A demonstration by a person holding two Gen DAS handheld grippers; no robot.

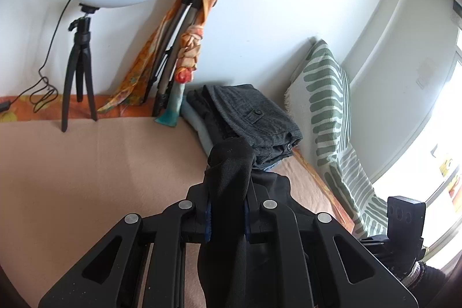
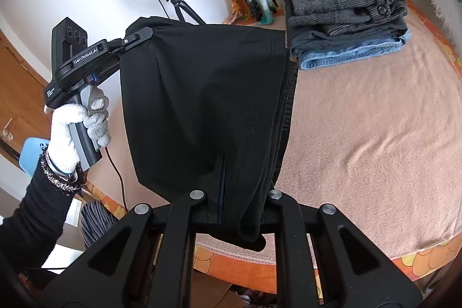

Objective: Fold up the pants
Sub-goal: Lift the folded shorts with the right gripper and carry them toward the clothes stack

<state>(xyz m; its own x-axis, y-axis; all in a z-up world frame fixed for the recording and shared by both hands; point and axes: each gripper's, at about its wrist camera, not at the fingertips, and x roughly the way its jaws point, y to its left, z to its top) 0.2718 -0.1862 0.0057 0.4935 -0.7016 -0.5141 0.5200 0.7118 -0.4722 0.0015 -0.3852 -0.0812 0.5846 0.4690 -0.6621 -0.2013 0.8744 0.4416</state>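
Black pants [image 2: 202, 94] hang folded in the air above the bed, stretched between both grippers. My right gripper [image 2: 235, 210] is shut on one end of the cloth at the bottom of the right wrist view. My left gripper [image 2: 144, 33], held by a white-gloved hand [image 2: 75, 129], is shut on the other end at the upper left. In the left wrist view the left gripper [image 1: 228, 210] clamps a bunched black fold of the pants [image 1: 228, 163] that rises between its fingers. The right gripper's body [image 1: 404, 218] shows at the lower right there.
A stack of folded pants [image 2: 346, 10], grey on top and blue jeans at the bottom, lies at the far side of the pink-covered bed [image 2: 375, 120]. A ring light on a tripod [image 1: 86, 54], a scarf-draped stand [image 1: 184, 48] and a striped pillow [image 1: 329, 94] stand along the wall.
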